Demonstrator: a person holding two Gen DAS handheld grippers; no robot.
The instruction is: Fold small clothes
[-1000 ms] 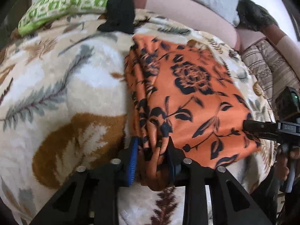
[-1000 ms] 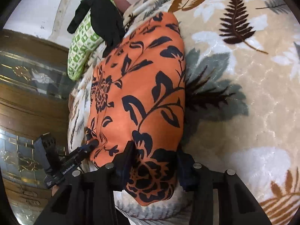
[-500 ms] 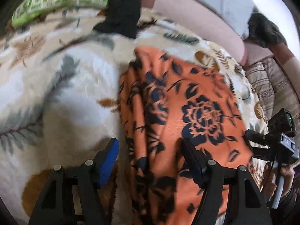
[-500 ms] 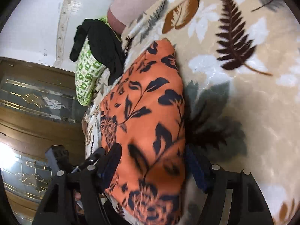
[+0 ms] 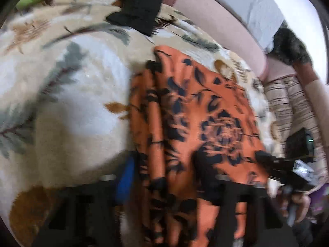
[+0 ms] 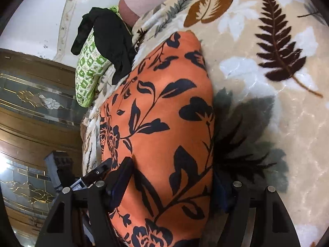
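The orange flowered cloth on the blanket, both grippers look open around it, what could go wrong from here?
1. The left gripper is open over bunched pleats along the orange cloth; closing there may pinch several layers at once.
2. The plush blanket lies right beneath, so a low grasp by the right gripper could catch its pile too.
3. The left wrist view is motion-blurred, so aim may be off.

Folded orange floral garment [image 6: 164, 127] on blanket [image 6: 267, 123]

orange floral cloth [image 6: 164, 133], right gripper [image 6: 170, 187] jaws apart
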